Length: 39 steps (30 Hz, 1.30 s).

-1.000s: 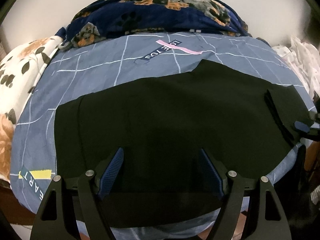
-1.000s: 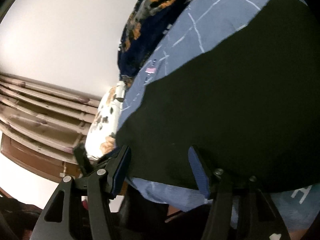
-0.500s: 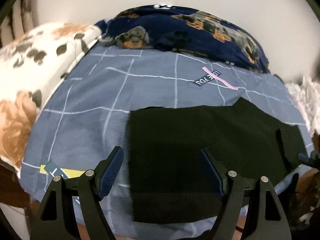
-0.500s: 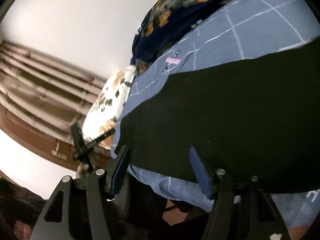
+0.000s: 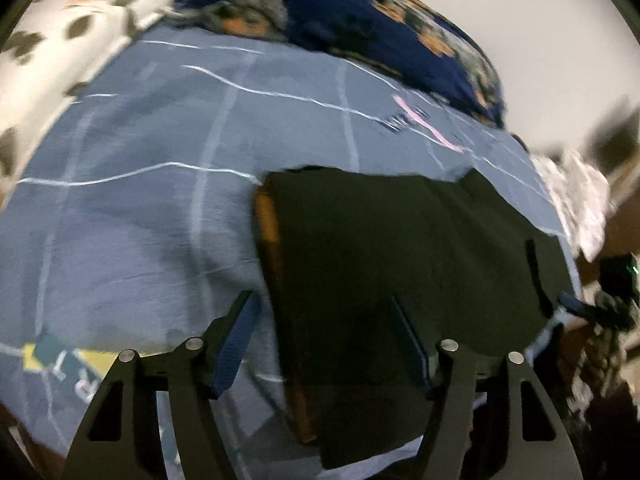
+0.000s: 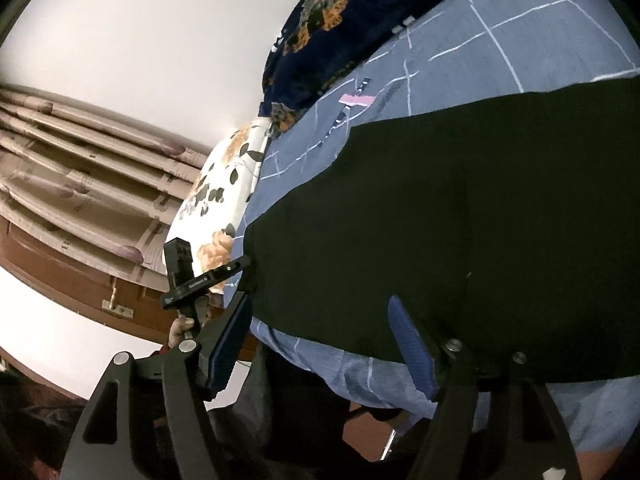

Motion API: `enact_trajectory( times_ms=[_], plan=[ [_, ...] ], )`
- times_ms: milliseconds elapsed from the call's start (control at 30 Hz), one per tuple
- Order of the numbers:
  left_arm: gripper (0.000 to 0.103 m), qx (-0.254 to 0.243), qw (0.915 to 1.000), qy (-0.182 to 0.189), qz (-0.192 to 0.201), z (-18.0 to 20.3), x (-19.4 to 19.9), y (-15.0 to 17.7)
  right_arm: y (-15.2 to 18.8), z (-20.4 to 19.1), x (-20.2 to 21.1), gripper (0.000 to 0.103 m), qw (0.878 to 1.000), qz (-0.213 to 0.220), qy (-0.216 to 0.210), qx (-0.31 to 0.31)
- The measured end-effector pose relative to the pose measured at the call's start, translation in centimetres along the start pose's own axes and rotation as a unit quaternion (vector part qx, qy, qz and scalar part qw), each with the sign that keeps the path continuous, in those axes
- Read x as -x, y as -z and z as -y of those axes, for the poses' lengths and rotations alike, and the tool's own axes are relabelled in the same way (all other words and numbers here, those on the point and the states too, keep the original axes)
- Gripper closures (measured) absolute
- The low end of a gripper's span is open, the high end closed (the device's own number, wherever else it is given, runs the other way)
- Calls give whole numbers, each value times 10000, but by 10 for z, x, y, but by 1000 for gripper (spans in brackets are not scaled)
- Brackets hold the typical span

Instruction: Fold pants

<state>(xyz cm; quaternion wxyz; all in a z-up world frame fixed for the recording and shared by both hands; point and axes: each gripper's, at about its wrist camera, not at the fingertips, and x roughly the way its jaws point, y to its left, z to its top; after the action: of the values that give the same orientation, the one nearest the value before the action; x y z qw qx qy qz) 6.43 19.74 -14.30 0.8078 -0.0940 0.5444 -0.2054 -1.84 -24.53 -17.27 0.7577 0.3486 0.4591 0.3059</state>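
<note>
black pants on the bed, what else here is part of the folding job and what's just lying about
Part of the job:
black pants, spread flat on the blue grid bedsheet
left gripper, closing, nothing pinched
right gripper, opening, nothing pinched

Just lying about:
navy dog-print blanket
white floral pillow
white cloth

Both wrist views close above bed edge, angled down; share black pants [image 5: 400,248].

Bare sheet [image 5: 132,216] is lying open left of the pants [image 5: 400,264], reaching the bed's left edge, where a pillow [image 5: 56,40] is crowding it; a blanket [image 5: 360,28] is heaping along the far edge; white cloth [image 5: 580,200] is bunching at the right edge
</note>
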Motion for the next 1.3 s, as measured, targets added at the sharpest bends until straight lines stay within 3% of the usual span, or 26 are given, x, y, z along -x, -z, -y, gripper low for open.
enact_trajectory(
  times_ms=[100,233,267,333,433,533,600,633,700,767,833,933,1067,1133,1300],
  plan=[
    [36,-225,9988,-102,-416,1,-17,-4,2,1,-4,30,10000,-11,26,-80],
    [38,-429,9985,125,-317,10,-12,-12,3,2,-10,29,9997,-28,11,-223],
    [59,-471,9982,255,-252,13,-10,-14,3,2,-12,28,9997,-42,17,-258],
    [77,-851,9961,-200,-128,26,-7,-15,4,4,-15,26,9994,-70,62,-319],
    [79,-993,9943,-351,-168,28,-13,-14,5,7,-19,24,9991,-90,74,-398],
    [79,-690,9972,-124,-254,17,-15,-17,3,7,-24,24,9990,-114,51,-436],
    [74,-443,9984,69,-353,8,-18,-21,3,5,-25,24,9991,-143,38,-396],
    [67,-360,9986,97,-363,4,-19,-22,2,4,-26,24,9992,-153,39,-369],
    [53,-554,9979,-94,-311,4,-18,-22,3,4,-27,23,9992,-167,41,-361],
    [31,-773,9960,-384,-220,7,-19,-25,5,6,-27,23,9991,-178,44,-390],
    [25,-879,9947,-496,-172,7,-23,-29,5,7,-28,23,9990,-192,50,-411],
    [23,-764,9964,-212,-297,-1,-28,-33,6,6,-27,23,9989,-200,86,-427],
    [24,-837,9936,531,-545,4,-32,-31,5,5,-27,22,9986,-221,163,-458],
    [26,-680,9894,1089,-676,2,-31,-28,5,4,-29,22,9984,-224,213,-469],
    [27,-340,9849,1567,-645,-16,-31,-29,4,2,-35,21,9980,-261,318,-488]
  ],
)
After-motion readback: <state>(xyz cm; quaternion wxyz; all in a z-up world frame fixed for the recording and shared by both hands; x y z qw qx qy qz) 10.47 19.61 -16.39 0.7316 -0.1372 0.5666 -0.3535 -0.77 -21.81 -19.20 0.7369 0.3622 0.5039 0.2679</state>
